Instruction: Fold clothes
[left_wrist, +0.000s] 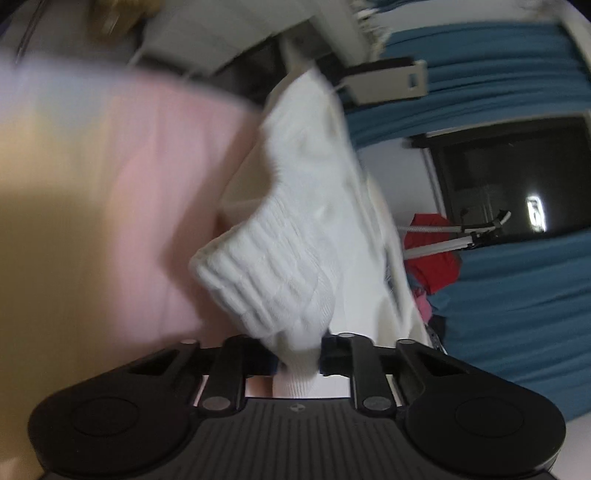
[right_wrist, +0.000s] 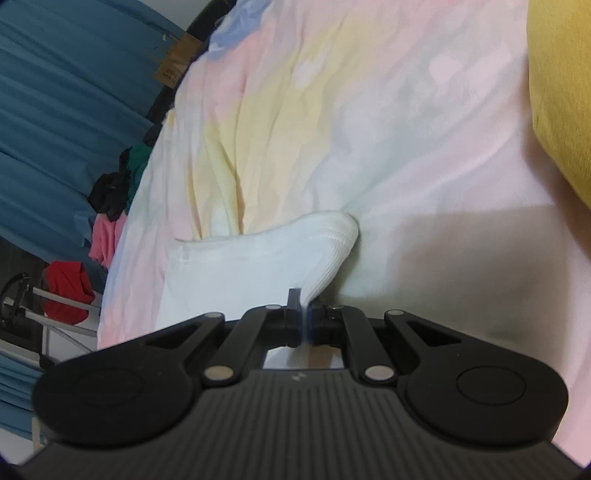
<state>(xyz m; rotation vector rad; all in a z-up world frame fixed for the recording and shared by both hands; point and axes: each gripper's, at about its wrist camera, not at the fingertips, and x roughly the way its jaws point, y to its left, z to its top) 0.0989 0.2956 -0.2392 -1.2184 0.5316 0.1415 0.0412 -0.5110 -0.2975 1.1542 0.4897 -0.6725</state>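
While both my tongs grip same white sock (left_wrist: 291, 254), it hangs stretched between them above pastel bedsheet (right_wrist: 424, 140). Left tongs (left_wrist: 297, 356) clamped on sock's one end, ribbed cuff bulging just ahead of fingers; view blurred. Right tongs (right_wrist: 304, 319) pinched narrow on thin edge of sock, ribbed part curling up just beyond tips. Yellow cloth (right_wrist: 557, 96) at far right of bed. Blue curtain (left_wrist: 498, 85) behind, red garment (right_wrist: 68, 290) on rack.
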